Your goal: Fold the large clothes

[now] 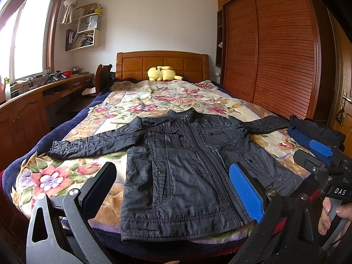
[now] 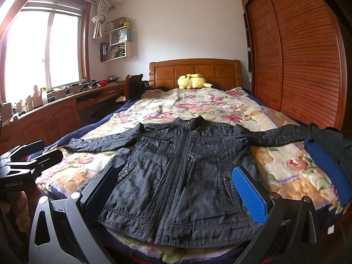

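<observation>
While both tools are hovering at the foot of the bed, neither is touching or gripping anything. The left tool [image 1: 173, 189] is standing wide apart, its dark pad on one side and its blue pad on the other, framing the lower half of the black jacket [image 1: 182, 169] without contact. The right tool [image 2: 176, 191] is spread just as widely, released and carrying nothing, and is likewise framing the jacket's hem. In the left wrist view the right tool is also showing just beyond the jacket's right hem corner, with a hand [image 1: 332, 215] wrapped around its handle; in the right wrist view the left tool [image 2: 33, 156] is showing off the jacket's left sleeve cuff.

The jacket is lying face up and zipped on the floral blanket [image 1: 66, 176], with its hem nearest the tools, its collar pointing toward the headboard [image 1: 162, 63], and both sleeves stretched straight out to the sides. Touching the end of the jacket's right sleeve, a pile of dark and blue folded clothes [image 2: 330, 154] is sitting at the bed's edge. Well beyond the jacket's collar, a yellow plush toy [image 1: 162, 73] is resting against the headboard. A slatted wooden wardrobe [image 1: 275, 50] is standing past the jacket's right sleeve, and a wooden surface [image 1: 44, 88] under the window [image 1: 26, 37] is running along past its left sleeve.
</observation>
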`<state>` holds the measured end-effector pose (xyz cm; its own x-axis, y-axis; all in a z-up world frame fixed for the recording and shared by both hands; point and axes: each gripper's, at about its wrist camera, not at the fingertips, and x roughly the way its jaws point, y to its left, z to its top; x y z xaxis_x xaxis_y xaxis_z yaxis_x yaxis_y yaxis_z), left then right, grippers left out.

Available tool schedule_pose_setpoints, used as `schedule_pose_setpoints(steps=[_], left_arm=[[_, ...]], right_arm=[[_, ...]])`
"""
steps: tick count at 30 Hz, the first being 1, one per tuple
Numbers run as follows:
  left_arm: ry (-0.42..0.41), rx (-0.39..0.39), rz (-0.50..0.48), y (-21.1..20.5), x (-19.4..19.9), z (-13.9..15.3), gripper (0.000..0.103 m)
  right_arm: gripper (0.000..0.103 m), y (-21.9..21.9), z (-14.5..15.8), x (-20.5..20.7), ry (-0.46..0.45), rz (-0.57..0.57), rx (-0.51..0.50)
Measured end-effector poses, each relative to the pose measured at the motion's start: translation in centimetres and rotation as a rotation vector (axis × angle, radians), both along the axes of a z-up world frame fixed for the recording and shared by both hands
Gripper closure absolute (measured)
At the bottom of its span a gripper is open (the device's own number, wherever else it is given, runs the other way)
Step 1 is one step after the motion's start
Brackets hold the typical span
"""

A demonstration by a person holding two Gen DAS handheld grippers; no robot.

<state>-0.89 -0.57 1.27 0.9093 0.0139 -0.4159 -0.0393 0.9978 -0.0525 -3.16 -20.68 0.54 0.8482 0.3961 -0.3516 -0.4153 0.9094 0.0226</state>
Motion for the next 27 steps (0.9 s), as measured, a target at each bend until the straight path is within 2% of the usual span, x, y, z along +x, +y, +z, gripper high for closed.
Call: schedule_pose_setpoints(steps=[27], left_arm=[[-0.001,-0.001,0.001,-0.02,0.02,0.04,0.0]], right_arm=[[0.0,0.18,0.04,-0.4,-0.015,0.004,0.006]])
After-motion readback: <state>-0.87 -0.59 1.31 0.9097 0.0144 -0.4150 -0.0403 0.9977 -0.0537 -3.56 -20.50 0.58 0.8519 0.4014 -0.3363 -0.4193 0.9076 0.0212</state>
